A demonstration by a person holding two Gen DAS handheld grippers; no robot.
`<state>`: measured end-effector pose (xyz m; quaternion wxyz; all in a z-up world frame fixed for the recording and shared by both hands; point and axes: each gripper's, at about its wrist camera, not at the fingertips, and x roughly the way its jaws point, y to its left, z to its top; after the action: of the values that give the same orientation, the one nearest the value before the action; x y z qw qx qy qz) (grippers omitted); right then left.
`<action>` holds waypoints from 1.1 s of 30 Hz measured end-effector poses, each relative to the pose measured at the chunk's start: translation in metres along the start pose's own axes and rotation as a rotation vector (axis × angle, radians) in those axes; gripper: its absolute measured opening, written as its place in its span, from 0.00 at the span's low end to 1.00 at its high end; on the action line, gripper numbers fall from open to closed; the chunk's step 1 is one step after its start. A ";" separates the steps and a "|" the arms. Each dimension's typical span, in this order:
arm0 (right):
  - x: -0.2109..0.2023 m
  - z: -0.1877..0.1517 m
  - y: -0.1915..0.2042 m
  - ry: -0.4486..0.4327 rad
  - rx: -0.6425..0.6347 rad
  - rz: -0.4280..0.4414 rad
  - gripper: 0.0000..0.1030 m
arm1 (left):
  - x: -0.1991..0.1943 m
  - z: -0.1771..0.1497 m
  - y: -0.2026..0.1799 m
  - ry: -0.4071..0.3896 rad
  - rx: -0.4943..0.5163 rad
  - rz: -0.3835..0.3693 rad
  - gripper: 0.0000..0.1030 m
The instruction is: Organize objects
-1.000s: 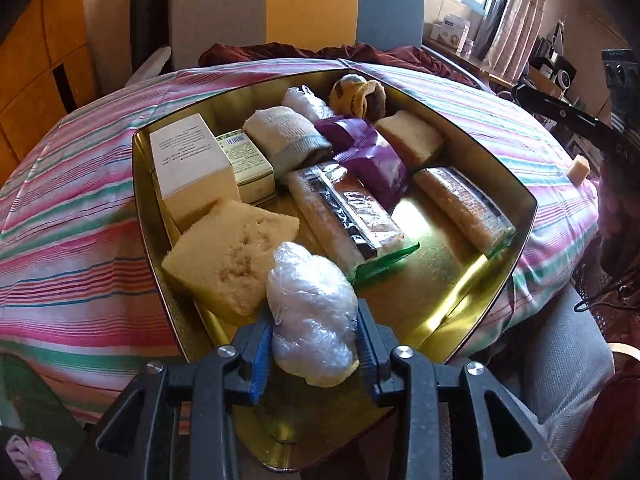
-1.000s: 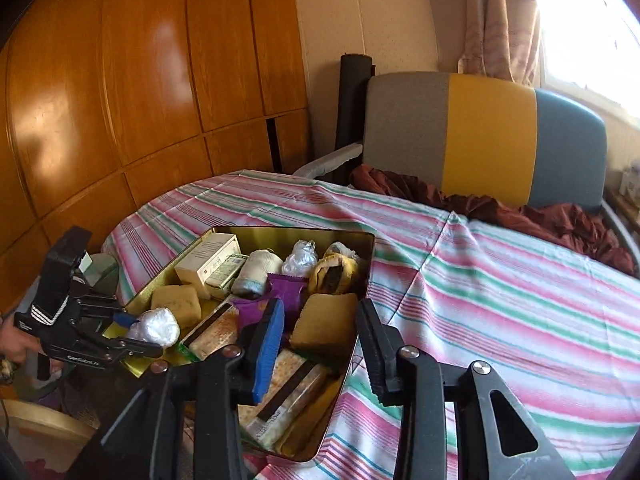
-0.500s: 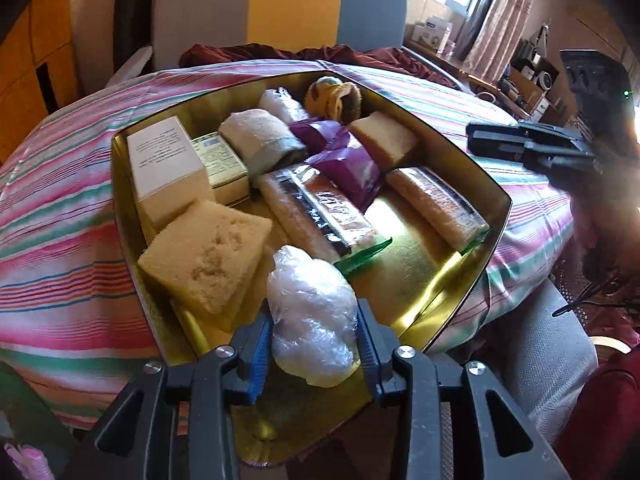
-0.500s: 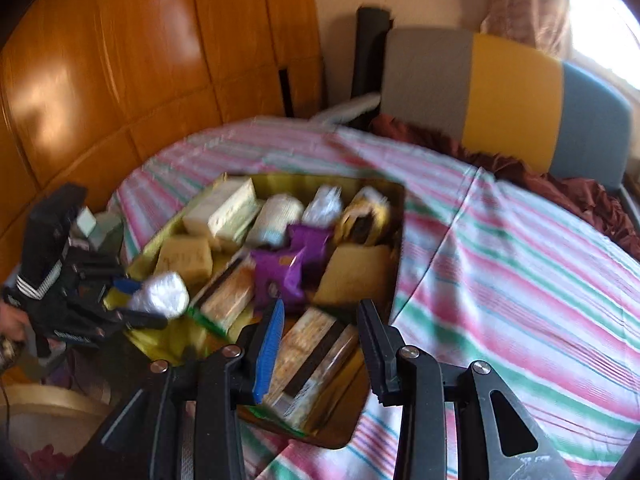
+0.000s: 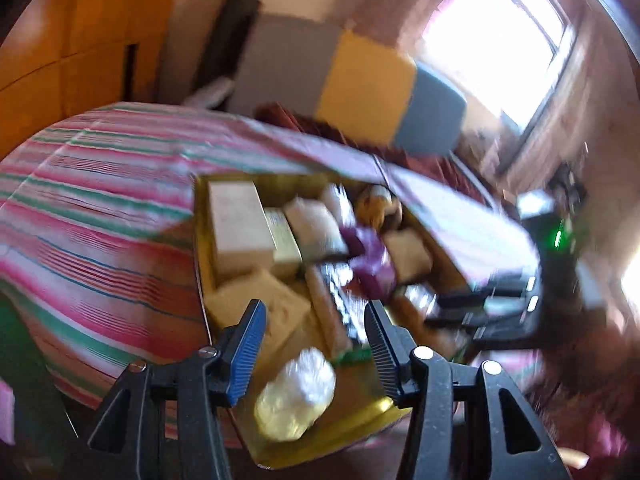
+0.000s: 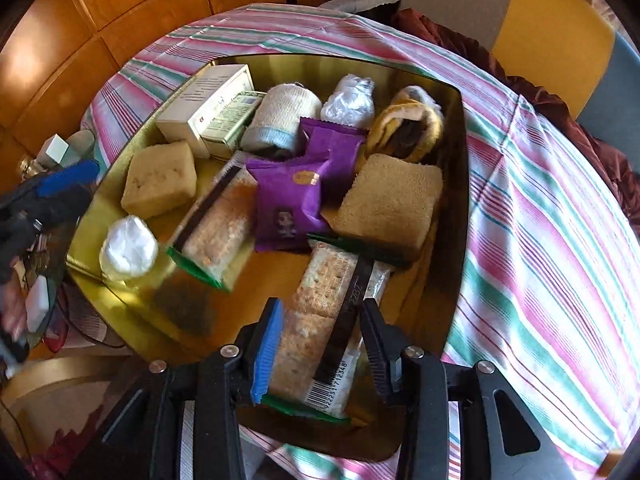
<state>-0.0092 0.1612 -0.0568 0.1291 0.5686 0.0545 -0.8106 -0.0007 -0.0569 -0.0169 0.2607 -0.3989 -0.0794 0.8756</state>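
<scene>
A gold tin (image 6: 460, 184) sits on the striped cloth (image 6: 560, 240), and from the right wrist view I count its load left to right. Two sponges: one (image 6: 159, 179) at middle left, one (image 6: 390, 200) at middle right. Two clear plastic bundles: one (image 6: 129, 247) at the tin's lower left corner, one (image 6: 350, 100) at the top. Two boxes (image 6: 208, 110) side by side at upper left. One rolled cloth (image 6: 282, 120) at top centre. Two purple packets (image 6: 290, 200) overlapping in the middle. Two cracker packs: one (image 6: 218, 224) left of centre, its long axis running from lower left to upper right; the other (image 6: 332, 320) at bottom centre, long axis nearly up the frame, barcode end nearest the camera. One yellow-brown cloth (image 6: 408, 124) at upper right.

The left gripper (image 5: 312, 334) has just been opening; its jaws stand apart, the bundle (image 5: 296, 394) lying loose below them, clear of both pads. The right gripper (image 6: 320, 340) has also been opening a little; its narrow jaws straddle the near pack, not pressing it.
</scene>
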 end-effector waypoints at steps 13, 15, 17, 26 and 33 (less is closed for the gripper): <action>-0.031 -0.007 0.022 -0.247 0.074 -0.023 0.64 | -0.004 0.007 -0.012 -0.024 -0.185 0.308 0.50; -0.037 -0.008 0.026 -0.263 0.064 -0.065 0.67 | -0.005 0.007 -0.015 -0.023 -0.176 0.347 0.50; -0.041 -0.008 0.029 -0.284 0.048 -0.104 0.73 | -0.008 0.006 -0.018 -0.032 -0.160 0.359 0.50; -0.057 -0.002 0.038 -0.371 0.065 -0.197 1.00 | -0.020 0.003 -0.039 -0.081 -0.113 0.463 0.50; -0.066 0.000 0.048 -0.420 0.083 -0.283 1.00 | -0.021 -0.002 -0.047 -0.080 -0.092 0.517 0.50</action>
<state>0.0251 0.1251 0.0073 -0.0006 0.3792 0.0723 -0.9225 0.0307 -0.0277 0.0121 0.0065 -0.3823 -0.0247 0.9237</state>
